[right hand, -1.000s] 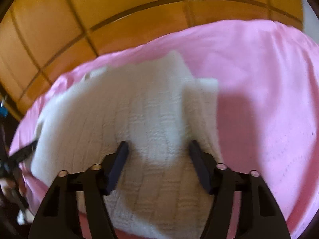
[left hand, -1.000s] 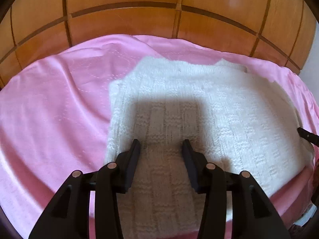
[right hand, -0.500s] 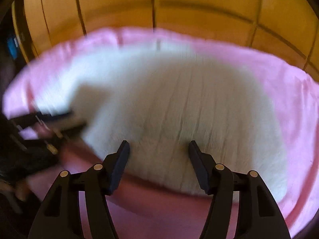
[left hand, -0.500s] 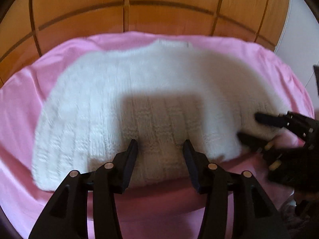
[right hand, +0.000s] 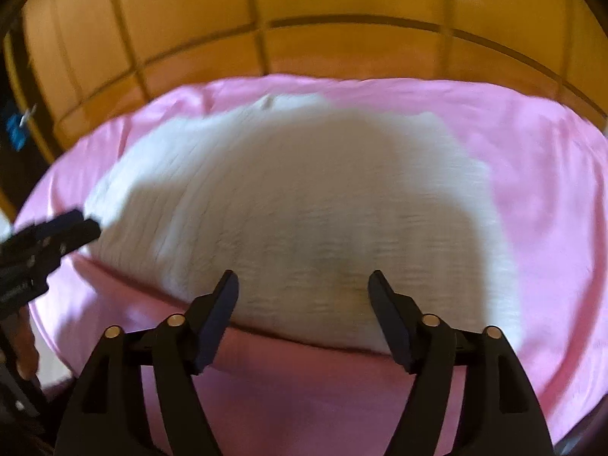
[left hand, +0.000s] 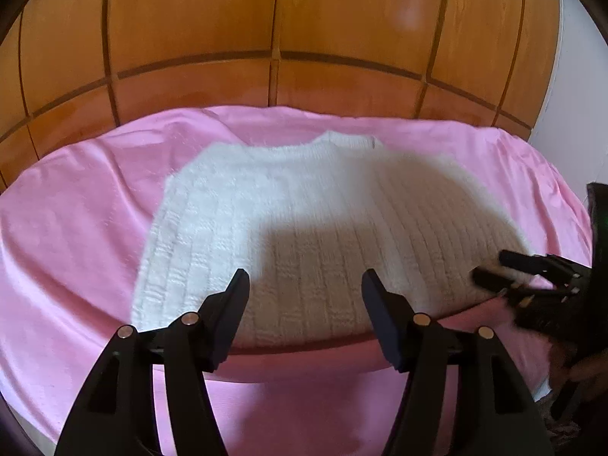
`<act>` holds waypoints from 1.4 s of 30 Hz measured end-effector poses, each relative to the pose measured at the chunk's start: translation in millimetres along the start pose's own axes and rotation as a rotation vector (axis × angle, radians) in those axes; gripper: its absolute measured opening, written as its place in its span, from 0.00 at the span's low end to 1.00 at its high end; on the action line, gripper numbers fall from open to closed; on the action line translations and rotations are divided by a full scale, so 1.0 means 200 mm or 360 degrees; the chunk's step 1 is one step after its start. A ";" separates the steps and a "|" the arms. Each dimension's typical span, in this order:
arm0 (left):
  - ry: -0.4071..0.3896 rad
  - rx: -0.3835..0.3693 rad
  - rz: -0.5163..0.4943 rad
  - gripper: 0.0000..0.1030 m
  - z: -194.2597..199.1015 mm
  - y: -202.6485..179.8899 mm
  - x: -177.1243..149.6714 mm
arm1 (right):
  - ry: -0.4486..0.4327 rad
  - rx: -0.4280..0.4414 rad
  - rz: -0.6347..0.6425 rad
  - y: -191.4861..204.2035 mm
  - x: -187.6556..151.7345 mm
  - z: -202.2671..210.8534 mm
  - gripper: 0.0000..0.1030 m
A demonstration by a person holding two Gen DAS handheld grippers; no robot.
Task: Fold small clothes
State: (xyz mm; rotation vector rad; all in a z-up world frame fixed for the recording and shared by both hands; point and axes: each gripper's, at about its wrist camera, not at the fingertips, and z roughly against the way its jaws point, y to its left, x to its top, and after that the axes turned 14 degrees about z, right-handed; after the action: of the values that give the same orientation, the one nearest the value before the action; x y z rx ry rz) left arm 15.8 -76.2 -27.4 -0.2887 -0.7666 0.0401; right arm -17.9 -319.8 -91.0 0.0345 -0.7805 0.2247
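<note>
Both claws, left gripper (left hand: pixel 304 285) and right gripper (right hand: pixel 303 285), have backed off empty and spread wide; white sweater (left hand: pixel 311 228) now fills mid-frame, folded, apparently finished.

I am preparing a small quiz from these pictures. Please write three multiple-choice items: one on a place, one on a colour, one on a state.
1. Where does the white knitted sweater lie?
A. on the pink bed sheet
B. on the wooden wall panels
C. inside a basket

2. What colour is the sheet?
A. blue
B. pink
C. green

3. How do the jaws of the left gripper stand?
A. shut on the sweater
B. shut on nothing
C. open, holding nothing

Key:
1 A, the sheet shows all around the sweater.
2 B, it is pink in both views.
3 C, a wide gap shows between its fingers.
</note>
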 end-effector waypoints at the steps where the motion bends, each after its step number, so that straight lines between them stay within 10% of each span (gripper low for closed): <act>1: -0.0005 0.0003 0.0005 0.61 0.01 0.00 0.00 | -0.0014 -0.0001 -0.0044 -0.04 0.00 0.02 0.68; 16: 0.0041 0.0074 0.0031 0.73 -0.03 0.01 0.00 | -0.0012 -0.0027 -0.0705 -0.75 -0.07 -0.05 0.76; 31: 0.0124 0.0160 0.0563 0.72 -0.06 0.57 0.03 | -0.0084 0.0150 -0.0822 -0.79 -0.17 -0.02 0.75; 40: 0.0207 -0.0126 0.0780 0.60 -0.05 0.80 -0.05 | 0.0022 0.0128 -0.0621 -0.62 -0.18 -0.05 0.30; 41: 0.0236 -0.0143 0.0776 0.52 -0.09 0.79 -0.05 | 0.0035 0.0124 -0.0617 -0.61 -0.18 -0.06 0.27; 42: 0.0274 -0.0143 0.0778 0.21 -0.13 0.80 -0.05 | 0.0047 0.0105 -0.0604 -0.61 -0.17 -0.06 0.17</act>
State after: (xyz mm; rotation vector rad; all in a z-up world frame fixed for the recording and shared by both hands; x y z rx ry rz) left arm 36.7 69.7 -95.0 -0.5533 -0.5137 0.4377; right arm -7.6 -444.3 -117.1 0.2390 -0.7225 -0.1090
